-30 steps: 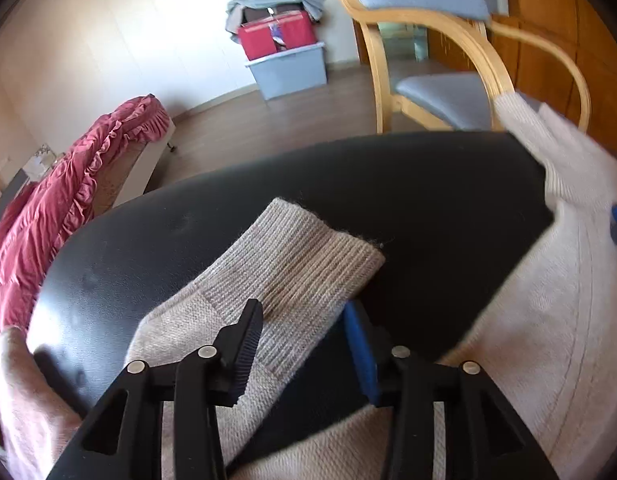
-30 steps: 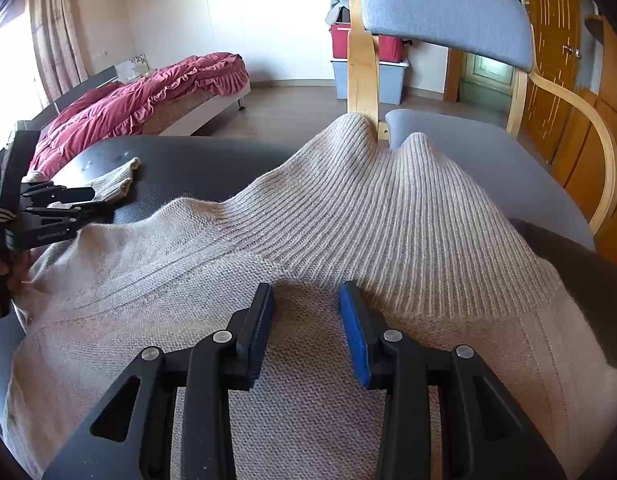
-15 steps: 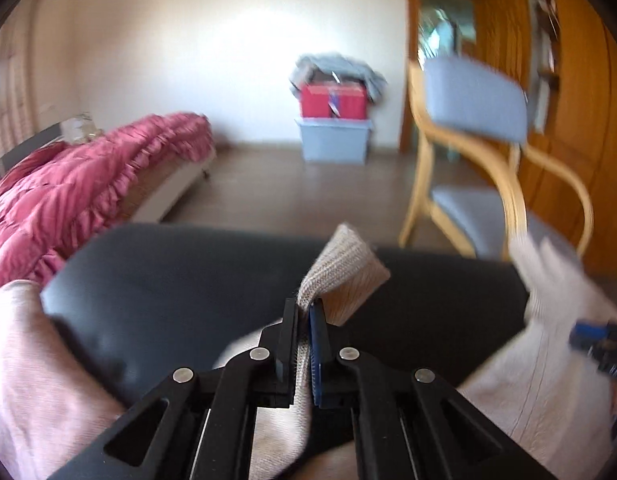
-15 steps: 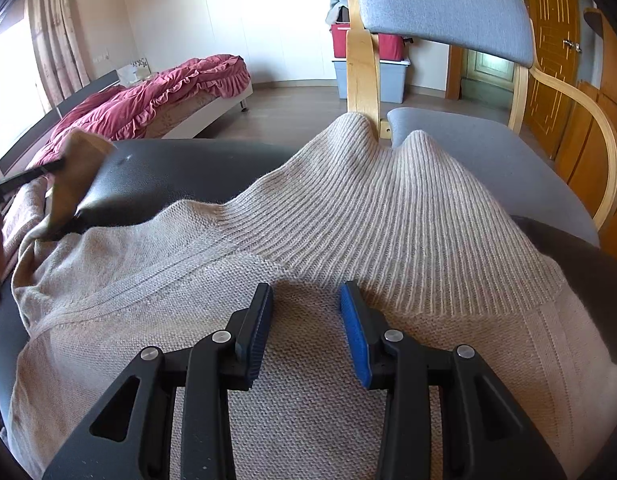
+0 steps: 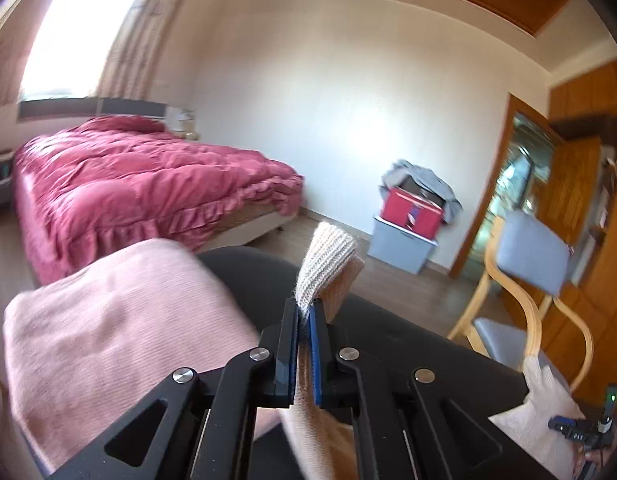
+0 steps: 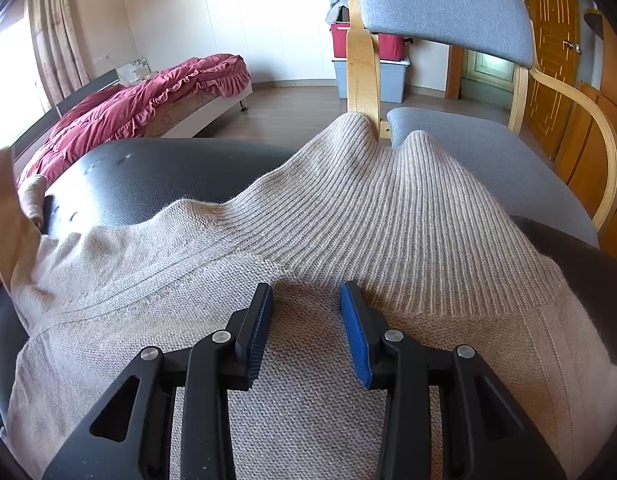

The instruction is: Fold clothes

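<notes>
Home bedroom: bed [image 5: 148, 192], wooden door [image 6: 548, 52]

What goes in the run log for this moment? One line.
step: sleeve fold | left gripper: shut on sleeve cuff, lifted | right gripper: open, on beige sweater | surface: black table

sweater [image 6: 348, 240] lies on table [image 6: 168, 168], chair [image 6: 488, 152] behind, bed [image 6: 148, 100] far left.

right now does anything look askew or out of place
Only the sweater: its ribbed hem spills off the black table onto the chair seat, and the left gripper holds one cuff lifted. Nothing looks damaged.
</notes>
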Available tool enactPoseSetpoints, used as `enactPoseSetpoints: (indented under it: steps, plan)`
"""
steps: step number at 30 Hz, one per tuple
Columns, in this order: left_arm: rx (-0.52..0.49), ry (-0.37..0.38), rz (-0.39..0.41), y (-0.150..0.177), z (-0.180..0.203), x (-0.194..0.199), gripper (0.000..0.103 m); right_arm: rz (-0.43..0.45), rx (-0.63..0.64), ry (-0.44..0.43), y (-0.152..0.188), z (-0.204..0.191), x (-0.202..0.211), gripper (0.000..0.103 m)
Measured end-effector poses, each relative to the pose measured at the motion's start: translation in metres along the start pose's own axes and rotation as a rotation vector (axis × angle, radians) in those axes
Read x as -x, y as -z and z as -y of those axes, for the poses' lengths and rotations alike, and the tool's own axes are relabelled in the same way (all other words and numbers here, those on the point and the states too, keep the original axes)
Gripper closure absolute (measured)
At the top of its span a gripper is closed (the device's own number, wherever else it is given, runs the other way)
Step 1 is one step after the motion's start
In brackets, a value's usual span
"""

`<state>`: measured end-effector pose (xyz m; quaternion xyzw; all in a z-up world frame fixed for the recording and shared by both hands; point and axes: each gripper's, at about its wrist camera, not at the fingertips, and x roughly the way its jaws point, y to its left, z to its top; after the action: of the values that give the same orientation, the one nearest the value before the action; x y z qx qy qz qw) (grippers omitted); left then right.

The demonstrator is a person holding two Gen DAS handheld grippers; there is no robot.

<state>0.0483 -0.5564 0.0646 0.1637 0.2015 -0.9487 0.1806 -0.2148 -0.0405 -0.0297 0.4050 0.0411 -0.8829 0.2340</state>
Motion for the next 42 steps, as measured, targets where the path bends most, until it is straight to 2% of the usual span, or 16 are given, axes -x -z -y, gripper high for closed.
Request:
enactPoseSetpoints:
  steps: [5,11,14,16,17,19,23,25,27,30,33,36,39,42]
  plan:
    - [0.140,-0.100,-0.021,0.026,-0.064,0.008,0.099,-0.001,0.005,0.006,0.001,-0.001,0.000,0.064]
    - [0.222,-0.231,-0.046,0.056,-0.107,0.009,0.099,-0.002,0.010,0.015,0.002,-0.003,0.000,0.064]
    - [0.277,-0.275,-0.145,0.067,-0.123,-0.001,0.096,-0.003,0.017,0.023,0.003,-0.005,0.000,0.064]
    - [0.280,-0.273,-0.161,0.072,-0.123,0.002,0.092,-0.002,0.013,0.018,0.003,-0.004,0.000,0.064]
    - [0.279,-0.277,-0.145,0.074,-0.121,0.009,0.085,-0.002,0.011,0.015,0.003,-0.003,0.000,0.064]
    - [0.304,-0.306,-0.115,0.078,-0.119,0.025,0.085,-0.002,0.009,0.013,0.003,-0.003,0.000,0.064]
    - [0.459,-0.472,0.058,0.091,-0.111,0.084,0.085,-0.003,0.015,0.018,0.003,-0.004,0.000,0.064]
    - [0.434,-0.434,0.123,0.091,-0.083,0.100,0.085,-0.003,0.020,0.023,0.003,-0.005,0.000,0.064]
    - [0.323,-0.335,0.119,0.089,-0.034,0.100,0.085,-0.004,0.024,0.026,0.003,-0.006,-0.001,0.064]
    - [0.126,-0.138,-0.023,0.094,0.055,0.067,0.083,-0.004,0.027,0.027,0.003,-0.007,-0.001,0.063]
    - [-0.044,0.083,-0.202,0.118,0.156,0.020,0.083,-0.003,0.023,0.020,0.003,-0.006,-0.001,0.063]
    - [-0.156,0.221,-0.365,0.156,0.247,-0.022,0.083,-0.002,0.019,0.013,0.003,-0.006,-0.002,0.062]
    - [-0.247,0.248,-0.436,0.183,0.301,-0.048,0.083,-0.001,0.015,0.008,0.004,-0.004,-0.001,0.062]
    - [-0.328,0.191,-0.488,0.200,0.312,-0.079,0.083,-0.002,0.018,0.002,0.004,-0.004,-0.002,0.061]
